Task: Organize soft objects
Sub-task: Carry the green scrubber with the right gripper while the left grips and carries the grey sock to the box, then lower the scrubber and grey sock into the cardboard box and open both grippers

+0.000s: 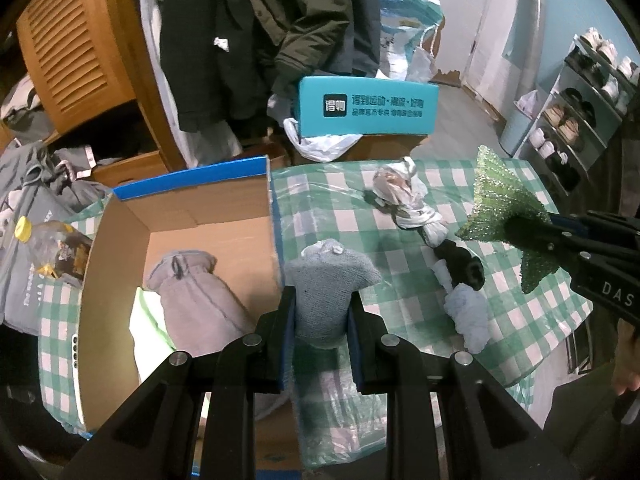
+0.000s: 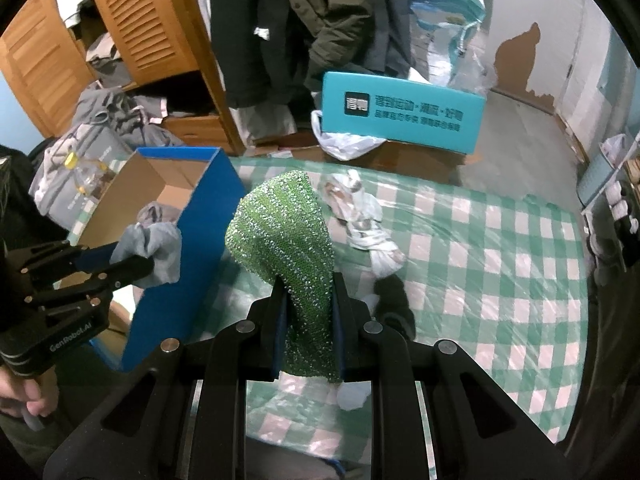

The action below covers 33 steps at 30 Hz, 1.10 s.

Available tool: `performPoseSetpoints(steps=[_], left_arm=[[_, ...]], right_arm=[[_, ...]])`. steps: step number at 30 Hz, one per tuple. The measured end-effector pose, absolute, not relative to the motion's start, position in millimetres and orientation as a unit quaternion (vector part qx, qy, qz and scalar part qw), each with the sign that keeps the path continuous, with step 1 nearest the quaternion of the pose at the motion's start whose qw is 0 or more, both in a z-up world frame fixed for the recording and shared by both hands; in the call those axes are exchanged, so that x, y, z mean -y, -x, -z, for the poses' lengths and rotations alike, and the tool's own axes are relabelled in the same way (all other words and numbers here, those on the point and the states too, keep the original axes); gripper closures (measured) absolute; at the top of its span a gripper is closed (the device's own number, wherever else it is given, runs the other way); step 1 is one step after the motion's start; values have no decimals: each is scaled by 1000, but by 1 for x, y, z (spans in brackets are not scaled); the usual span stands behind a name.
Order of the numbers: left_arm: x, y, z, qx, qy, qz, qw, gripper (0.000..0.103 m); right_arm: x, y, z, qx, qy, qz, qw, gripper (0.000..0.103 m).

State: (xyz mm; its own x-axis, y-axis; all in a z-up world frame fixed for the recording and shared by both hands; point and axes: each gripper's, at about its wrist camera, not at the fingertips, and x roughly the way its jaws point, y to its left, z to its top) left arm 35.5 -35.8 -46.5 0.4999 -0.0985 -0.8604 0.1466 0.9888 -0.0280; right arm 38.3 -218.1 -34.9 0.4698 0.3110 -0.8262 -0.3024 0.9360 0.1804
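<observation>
L gripper [image 1: 321, 300]: fingers clenched on grey sock [image 1: 326, 280], held up off the worktop [image 1: 520, 320], just beside the box's [image 1: 200, 208] right wall. R gripper [image 2: 307, 312]: fingers clenched on green cloth [image 2: 286, 236], also lifted, over checked cover. Box open, blue outside; grey cloth [image 1: 192, 292] + white item lying inside. Worktop right of box: patterned bundle [image 1: 400, 196], black sock [image 1: 464, 264], white sock [image 1: 468, 316] in a row, touching. Teal carton [image 1: 368, 108] beyond the worktop.
</observation>
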Motion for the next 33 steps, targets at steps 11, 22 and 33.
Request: performPoseSetpoints(steps=[11,22,33], left_arm=[[3,-29,43,-490,-9,52,870,80],[-38,-23,45,-491,14,26,870,80],[-72,-18,53,-497,33,3,867,80]], right_arm=[[181,-44,27,-478,8,-205,854,86],[138,-49,24,-477,23,-235,847,86],[94,-51,21,-478,40,-263,837,86]])
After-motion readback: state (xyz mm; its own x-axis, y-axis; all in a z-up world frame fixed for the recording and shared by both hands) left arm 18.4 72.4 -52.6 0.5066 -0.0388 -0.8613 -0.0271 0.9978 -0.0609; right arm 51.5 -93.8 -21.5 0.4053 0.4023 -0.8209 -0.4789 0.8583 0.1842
